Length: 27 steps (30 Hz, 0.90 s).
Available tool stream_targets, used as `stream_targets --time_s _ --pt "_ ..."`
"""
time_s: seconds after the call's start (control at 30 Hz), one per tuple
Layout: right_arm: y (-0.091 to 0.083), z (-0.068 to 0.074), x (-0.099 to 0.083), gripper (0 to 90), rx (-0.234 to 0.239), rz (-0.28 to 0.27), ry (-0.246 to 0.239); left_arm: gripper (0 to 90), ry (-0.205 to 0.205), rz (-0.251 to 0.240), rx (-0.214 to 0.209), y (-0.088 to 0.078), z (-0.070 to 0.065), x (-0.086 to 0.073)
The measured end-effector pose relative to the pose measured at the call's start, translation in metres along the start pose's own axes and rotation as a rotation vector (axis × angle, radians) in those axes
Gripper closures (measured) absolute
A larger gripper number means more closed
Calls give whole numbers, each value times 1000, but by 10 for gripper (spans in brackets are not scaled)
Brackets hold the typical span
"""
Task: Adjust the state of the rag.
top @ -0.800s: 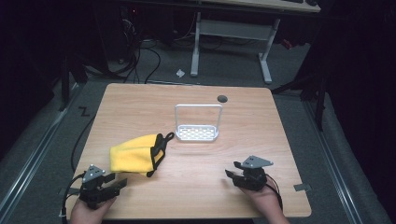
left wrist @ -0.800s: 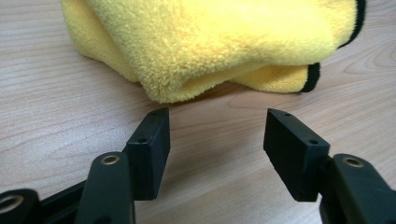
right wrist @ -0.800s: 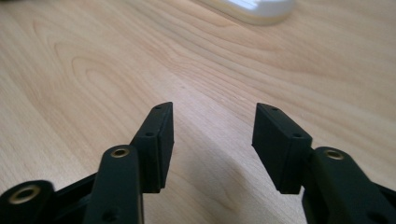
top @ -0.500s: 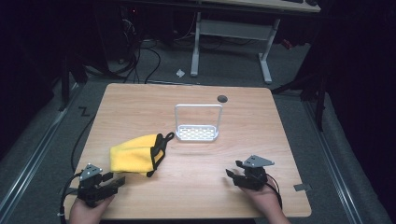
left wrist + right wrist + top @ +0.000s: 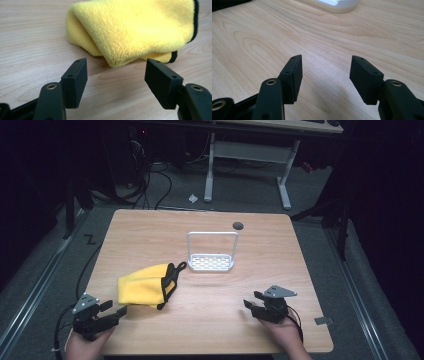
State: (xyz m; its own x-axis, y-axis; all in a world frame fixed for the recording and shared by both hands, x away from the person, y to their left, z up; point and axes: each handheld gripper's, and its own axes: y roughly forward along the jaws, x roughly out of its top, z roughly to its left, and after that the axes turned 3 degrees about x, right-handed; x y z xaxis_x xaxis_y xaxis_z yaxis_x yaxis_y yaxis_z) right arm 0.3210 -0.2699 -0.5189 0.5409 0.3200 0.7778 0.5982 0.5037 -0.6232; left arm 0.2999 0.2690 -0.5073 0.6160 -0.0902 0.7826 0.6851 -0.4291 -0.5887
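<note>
Table [image 5: 280, 250]: pale wood, seen from above, dark floor all round.

Cloth [image 5: 146, 285]: yellow, plush, black-edged, folded into a loose bundle; lying flat on the table's left half, nearer the front than the back. In the left gripper view [image 5: 135, 30] just beyond the jaws, folded corner pointing toward the gap between them, not touched by either pad.

Left gripper [image 5: 112, 312]: at the table's front left corner, held low in a hand [image 5: 82, 345], aimed right and slightly forward at the cloth. Jaws wide apart, nothing between them but bare wood. Close to the cloth's near edge, not in contact.

Right gripper [image 5: 252, 301]: at the front right, held in the other hand [image 5: 287, 335], grey plate on top, aimed left across the table. Jaws apart, empty, bare wood between the pads [image 5: 294, 75] in its own view. Well apart from the cloth.

Rack [image 5: 211, 262]: white, perforated base with an upright wire frame at the back – standing near mid-table, right of the cloth and clear of it. Its rounded white edge [image 5: 337, 6] at the top of the right gripper view.

Grommet [image 5: 238, 225]: small dark round hole behind the rack.
</note>
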Motion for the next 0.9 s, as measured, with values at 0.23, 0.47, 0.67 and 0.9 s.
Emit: stream_targets --time_s 0.23,0.47,0.67,0.9 --pt "-2 -1 2 444 11 -7 29 338 22 -43 6 -12 -4 11" --pt "0 5 3 438 12 12 5 342 44 -51 -6 -17 -14 33" --pt "-1 4 4 438 12 5 -4 338 120 -12 -20 5 -30 63" --pt "-1 0 3 442 14 3 11 555 98 173 2 67 -24 69"
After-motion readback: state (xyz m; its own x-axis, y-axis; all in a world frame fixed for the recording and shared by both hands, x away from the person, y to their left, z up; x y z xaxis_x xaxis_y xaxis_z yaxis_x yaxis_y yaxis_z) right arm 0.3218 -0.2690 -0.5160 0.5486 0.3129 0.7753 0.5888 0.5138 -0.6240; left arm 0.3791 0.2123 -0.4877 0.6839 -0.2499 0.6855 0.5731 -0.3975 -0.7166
